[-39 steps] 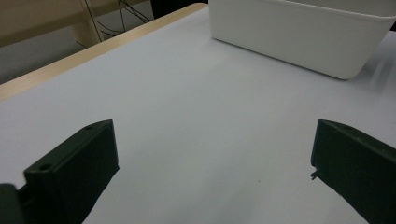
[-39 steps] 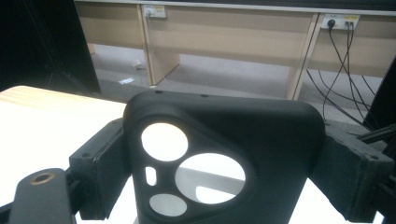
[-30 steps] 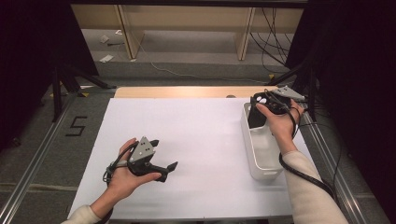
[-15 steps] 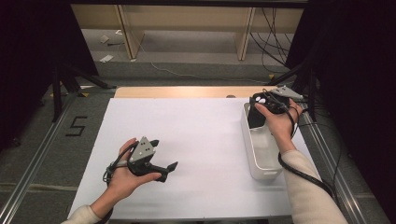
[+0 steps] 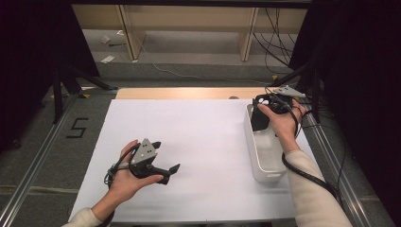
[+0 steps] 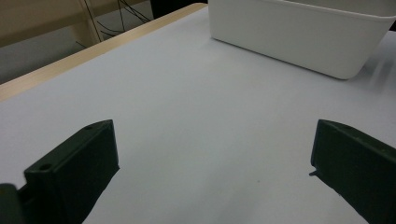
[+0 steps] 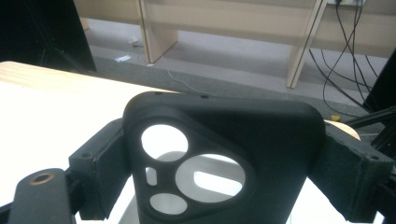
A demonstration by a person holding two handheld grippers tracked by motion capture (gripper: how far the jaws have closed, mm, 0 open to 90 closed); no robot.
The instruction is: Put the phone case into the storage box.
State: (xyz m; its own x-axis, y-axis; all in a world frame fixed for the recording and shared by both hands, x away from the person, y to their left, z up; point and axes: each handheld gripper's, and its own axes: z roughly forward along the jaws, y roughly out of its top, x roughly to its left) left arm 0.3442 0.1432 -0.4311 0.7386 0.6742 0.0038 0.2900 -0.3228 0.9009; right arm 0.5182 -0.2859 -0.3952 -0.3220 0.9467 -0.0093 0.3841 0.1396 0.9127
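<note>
Jaws of right gripper (image 7: 224, 186) clamped on black phone case (image 7: 224, 154) by its two side edges, held above far end of white plastic bin (image 5: 265, 151); jaws of left gripper (image 6: 210, 177) wide apart, nothing between, resting low over bare white table sheet (image 5: 198, 142). Sheet covering most of tabletop, strip of light wood edge (image 5: 179, 92) left bare at far side. Grey carpet floor (image 5: 38, 151) around table, "5" marked in black on floor (image 5: 75, 127) at left, metal rail (image 5: 331, 151) along right edge. Beyond table: pale wooden shelf legs (image 5: 130, 33), loose black cables (image 5: 279, 38) on right, scraps of paper (image 5: 108, 59) on floor, dark drapes both sides. High view: left hand (image 5: 127, 175) near front left of sheet, right hand (image 5: 281, 120) over bin at far right, well apart from left. Right gripper view only: case's back face close up, camera cutout with round and oblong holes (image 7: 191, 168), bin white seen through them. Left gripper view only: bin's outer side wall (image 6: 294, 37) ahead across sheet, rounded corner, apart from jaws.
</note>
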